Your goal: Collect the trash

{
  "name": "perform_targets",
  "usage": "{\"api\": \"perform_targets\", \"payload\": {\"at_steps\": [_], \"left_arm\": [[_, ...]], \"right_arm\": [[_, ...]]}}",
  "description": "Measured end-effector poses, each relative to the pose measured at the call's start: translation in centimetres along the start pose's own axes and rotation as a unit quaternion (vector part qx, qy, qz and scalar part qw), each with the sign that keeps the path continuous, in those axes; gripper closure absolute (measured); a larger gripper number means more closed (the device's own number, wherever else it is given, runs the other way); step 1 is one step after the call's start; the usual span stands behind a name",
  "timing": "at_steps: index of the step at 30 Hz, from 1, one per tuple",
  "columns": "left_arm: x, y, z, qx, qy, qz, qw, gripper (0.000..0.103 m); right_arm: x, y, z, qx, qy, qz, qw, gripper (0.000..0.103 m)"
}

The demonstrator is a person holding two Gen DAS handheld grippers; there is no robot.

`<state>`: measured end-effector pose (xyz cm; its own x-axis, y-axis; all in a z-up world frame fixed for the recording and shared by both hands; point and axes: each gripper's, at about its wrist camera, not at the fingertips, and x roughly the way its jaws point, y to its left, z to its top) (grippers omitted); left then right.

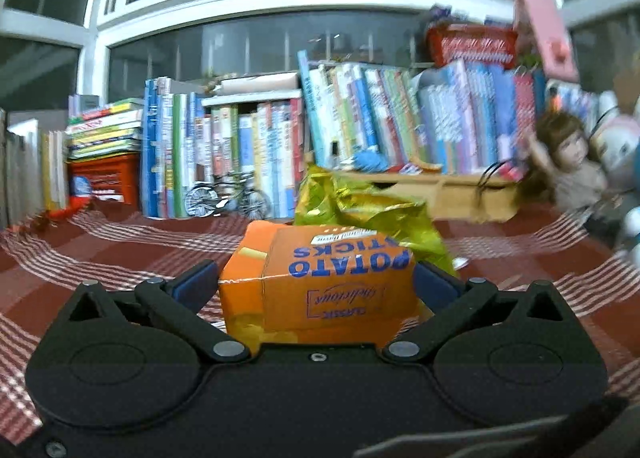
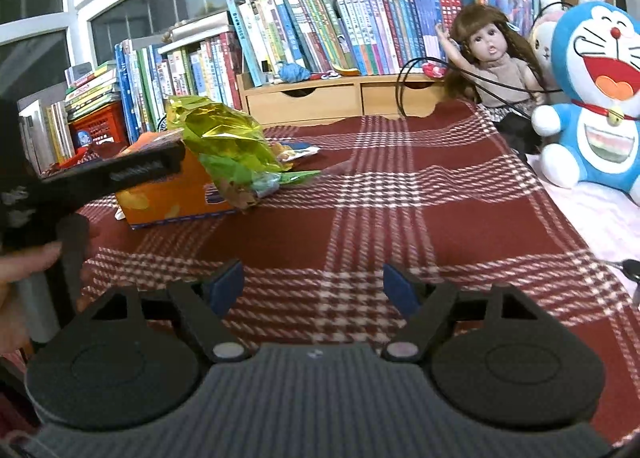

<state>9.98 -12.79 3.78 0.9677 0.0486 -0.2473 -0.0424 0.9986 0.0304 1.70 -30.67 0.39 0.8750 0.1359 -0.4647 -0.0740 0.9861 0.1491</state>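
The orange potato-sticks box (image 1: 320,290) lies on the red checked tablecloth (image 2: 400,217) toward the table's far left part, well short of the book-lined far edge, with its printed top upside down in the left wrist view. It sits between the jaws of the left gripper (image 1: 316,282), which are spread to their widest; a gap shows at the left blue pad, the right pad is hidden behind the box corner, so the fingers bracket the box rather than squeeze it. Touching the box on its far right side is a crumpled yellow-green foil bag (image 2: 228,145), with a few smaller wrappers (image 2: 296,155) lying just beside it on the cloth. The right gripper (image 2: 314,290) hovers over bare cloth nearer the table's front edge, its fingers parted and nothing between them. A hand (image 2: 24,270) grips the left tool's handle at the left border of the right wrist view. Along the far edge stand rows of books (image 2: 320,29) and a wooden drawer unit (image 2: 304,101); a doll (image 2: 492,57) and a blue plush cat (image 2: 600,97) sit at the far right corner.
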Motion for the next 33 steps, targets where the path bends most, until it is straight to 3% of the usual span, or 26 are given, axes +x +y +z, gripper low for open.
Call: {"api": "perform_targets", "payload": {"at_steps": [4, 8, 17, 20, 23, 28, 29, 31, 33], "left_arm": [[1.1, -0.8, 0.2, -0.017, 0.004, 0.027, 0.9995, 0.000], [2.5, -0.6, 0.7, -0.062, 0.056, 0.042, 0.9956, 0.000], [3.7, 2.2, -1.0, -0.140, 0.100, 0.020, 0.9849, 0.000], [3.4, 3.7, -1.3, -0.175, 0.073, -0.029, 0.9813, 0.002], [3.4, 5.0, -1.2, -0.174, 0.060, -0.073, 0.9803, 0.003], [2.6, 5.7, -0.6, -0.118, 0.071, -0.165, 0.9765, 0.047], [1.8, 5.5, -0.6, -0.097, 0.066, -0.193, 0.9742, 0.052], [0.3, 4.9, -0.6, -0.059, 0.061, -0.251, 0.9642, 0.060], [-1.2, 4.5, -0.7, -0.035, 0.060, -0.320, 0.9449, 0.058]], "right_arm": [[0.2, -0.3, 0.0, 0.003, -0.002, 0.002, 1.000, 0.017], [0.5, -0.4, 0.0, 0.008, -0.005, 0.006, 1.000, 0.016], [0.5, -0.9, 0.0, 0.012, -0.014, 0.010, 1.000, 0.016], [0.6, -0.9, -0.2, 0.011, -0.012, 0.010, 1.000, 0.016], [0.7, -0.9, -0.3, 0.003, -0.012, 0.008, 1.000, 0.016], [0.8, -1.0, -0.2, 0.002, -0.013, 0.006, 1.000, 0.016], [0.8, -1.1, -0.2, 0.003, -0.014, 0.006, 1.000, 0.016], [0.9, -1.2, -0.2, 0.005, -0.014, 0.005, 1.000, 0.016], [1.1, -1.3, -0.3, 0.008, -0.013, 0.003, 1.000, 0.016]]}}
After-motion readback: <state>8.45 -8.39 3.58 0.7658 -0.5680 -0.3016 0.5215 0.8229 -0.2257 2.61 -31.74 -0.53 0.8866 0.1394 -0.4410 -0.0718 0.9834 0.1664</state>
